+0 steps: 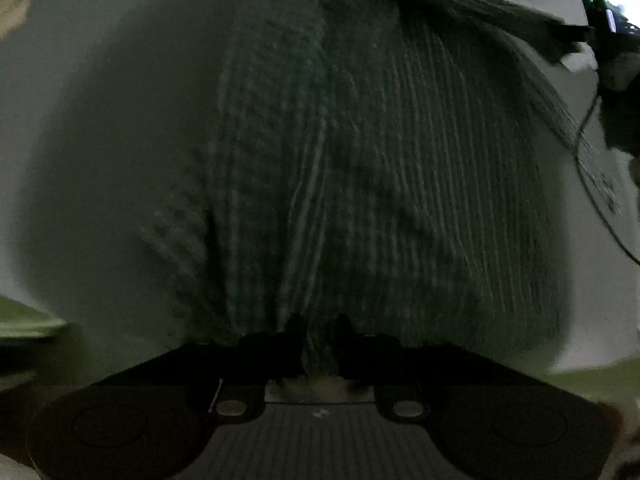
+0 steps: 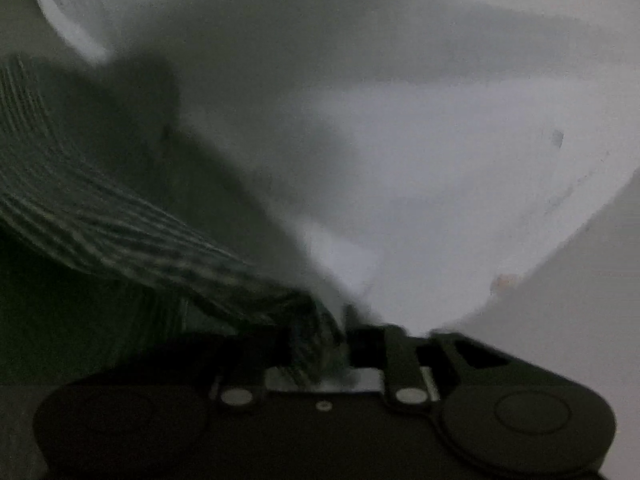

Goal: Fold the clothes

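The left gripper (image 1: 319, 344) has its fingers drawn narrow on a pinch of the dark striped garment (image 1: 360, 160), which spreads away ahead of the fingertips over a pale surface (image 1: 80, 120). The right gripper (image 2: 320, 344) likewise clamps a bunched edge, the cloth trailing off to the fingers' left. They seem mid-fold, carrying the garment; next both should lay it flat and let go together.

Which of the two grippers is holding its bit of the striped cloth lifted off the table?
The right gripper: its pinched striped cloth hangs raised above the white table. The left gripper pinches cloth lying spread flat.
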Action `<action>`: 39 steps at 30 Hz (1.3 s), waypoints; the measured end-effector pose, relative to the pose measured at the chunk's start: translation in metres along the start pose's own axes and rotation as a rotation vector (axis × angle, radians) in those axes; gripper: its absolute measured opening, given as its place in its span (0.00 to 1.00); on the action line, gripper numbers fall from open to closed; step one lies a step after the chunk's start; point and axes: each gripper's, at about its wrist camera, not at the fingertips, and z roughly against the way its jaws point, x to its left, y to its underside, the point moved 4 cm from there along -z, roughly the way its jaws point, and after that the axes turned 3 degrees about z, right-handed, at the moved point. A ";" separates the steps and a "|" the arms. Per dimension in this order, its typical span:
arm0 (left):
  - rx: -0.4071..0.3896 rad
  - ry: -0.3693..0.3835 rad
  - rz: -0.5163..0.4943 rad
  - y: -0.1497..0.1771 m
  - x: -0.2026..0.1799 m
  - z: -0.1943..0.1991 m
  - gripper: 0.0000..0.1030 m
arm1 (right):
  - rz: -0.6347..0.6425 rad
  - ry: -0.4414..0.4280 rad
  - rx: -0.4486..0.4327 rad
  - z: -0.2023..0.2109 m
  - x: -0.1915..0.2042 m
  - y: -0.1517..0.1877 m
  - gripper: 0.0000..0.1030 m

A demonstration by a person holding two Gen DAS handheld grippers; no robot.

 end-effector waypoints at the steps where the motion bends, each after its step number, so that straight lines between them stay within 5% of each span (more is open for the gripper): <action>1: -0.023 0.014 -0.012 0.004 0.003 0.007 0.34 | -0.019 -0.018 0.018 0.002 0.002 0.008 0.39; 4: -0.138 0.026 -0.011 0.014 0.022 0.034 0.56 | -0.103 -0.137 0.040 0.032 0.021 0.038 0.44; 8: -0.294 -0.028 0.076 0.009 0.069 0.057 0.56 | -0.178 -0.341 0.079 0.074 0.066 0.071 0.46; 11: -0.364 -0.058 0.038 -0.003 0.089 0.052 0.56 | -0.181 -0.444 0.113 0.110 0.101 0.090 0.46; 14: -0.324 -0.040 -0.026 -0.011 0.090 0.029 0.56 | -0.174 -0.539 0.133 0.138 0.124 0.103 0.46; 16: -0.297 0.009 -0.018 -0.013 0.094 0.014 0.47 | -0.146 -0.577 0.125 0.150 0.134 0.102 0.46; 17: -0.282 0.034 0.016 -0.013 0.094 0.013 0.33 | -0.129 -0.585 0.115 0.157 0.139 0.102 0.46; 18: -0.265 0.073 0.075 -0.012 0.101 0.011 0.00 | -0.116 -0.590 0.106 0.166 0.140 0.098 0.46; 25: -0.218 0.418 0.556 0.028 0.142 0.047 0.00 | -0.113 -0.614 0.106 0.183 0.143 0.099 0.46; 33: -0.066 0.330 0.847 0.067 0.189 0.025 0.05 | -0.096 -0.661 0.087 0.174 0.152 0.089 0.46; 36: 0.020 0.163 0.799 0.060 0.180 0.004 0.07 | -0.101 -0.671 0.081 0.171 0.150 0.089 0.47; 39: 0.034 0.092 0.742 0.068 0.179 0.012 0.10 | -0.135 -0.674 0.094 0.163 0.149 0.093 0.49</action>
